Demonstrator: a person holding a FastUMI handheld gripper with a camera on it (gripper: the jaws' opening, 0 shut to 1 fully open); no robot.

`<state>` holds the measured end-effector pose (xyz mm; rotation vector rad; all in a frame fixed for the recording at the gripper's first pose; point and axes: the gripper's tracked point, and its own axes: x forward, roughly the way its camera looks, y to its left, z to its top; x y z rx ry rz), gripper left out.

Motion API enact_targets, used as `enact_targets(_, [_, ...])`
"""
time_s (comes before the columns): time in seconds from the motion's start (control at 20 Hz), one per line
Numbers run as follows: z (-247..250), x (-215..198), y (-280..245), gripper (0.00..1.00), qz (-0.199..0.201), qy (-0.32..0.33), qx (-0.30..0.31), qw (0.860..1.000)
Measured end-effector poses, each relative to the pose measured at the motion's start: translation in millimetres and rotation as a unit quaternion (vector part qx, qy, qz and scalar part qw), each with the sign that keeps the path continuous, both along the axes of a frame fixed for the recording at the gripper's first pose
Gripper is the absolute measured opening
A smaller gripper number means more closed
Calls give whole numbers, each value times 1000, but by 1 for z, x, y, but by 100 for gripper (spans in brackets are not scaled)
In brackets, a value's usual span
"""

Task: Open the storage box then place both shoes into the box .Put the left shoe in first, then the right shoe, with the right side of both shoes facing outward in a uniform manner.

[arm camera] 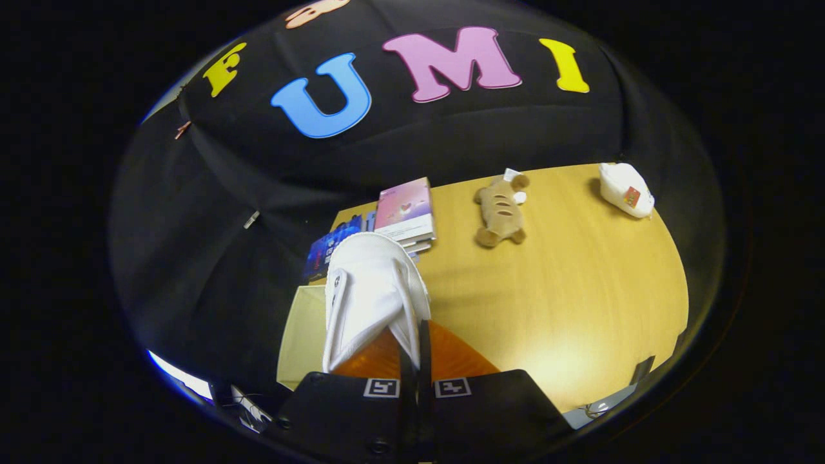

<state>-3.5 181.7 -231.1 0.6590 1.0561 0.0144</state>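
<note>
Nearest, gripper (416, 361) fingers nearly closed, pinching the thin edge of a white shoe (370, 293), apparently by its collar or side wall. Both fingers seemingly pressed on that edge, so gripping the shoe, lifted. Just under and behind the shoe, an orange surface (451, 357) and, to its left, a pale cream panel (303, 335); likely parts of the storage box, perhaps the opened box and its lid, though hard to tell which is which. Judging from that: box probably open already, one shoe in hand on its way in or being positioned; left or right shoe impossible to tell. No second shoe to be made out here, so at least one placement apparently left. Farther off on the wooden table (580, 290), a stack of books (406, 212), then a brown plush toy (501, 211), and far right a white pouch (626, 189).
</note>
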Motion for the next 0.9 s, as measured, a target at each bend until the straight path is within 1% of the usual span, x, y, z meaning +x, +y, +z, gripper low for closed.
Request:
enact_targets(0.15, [3, 18, 61, 5, 15, 8, 11, 1000])
enact_targets(0.3, [-13, 22, 108, 5, 35, 27, -10, 999])
enact_targets(0.45, [-46, 15, 139, 5, 49, 60, -44, 996])
enact_targets(0.6, [-70, 8, 159, 5, 55, 92, -59, 993])
enact_targets(0.65, [-73, 4, 163, 5, 58, 99, -60, 992])
enact_targets(0.7, [-70, 7, 173, 9, 57, 91, -45, 993])
enact_targets(0.75, [-64, 13, 176, 17, 53, 80, -40, 995])
enact_targets(0.9, [-53, 25, 174, 100, 65, 47, -59, 995])
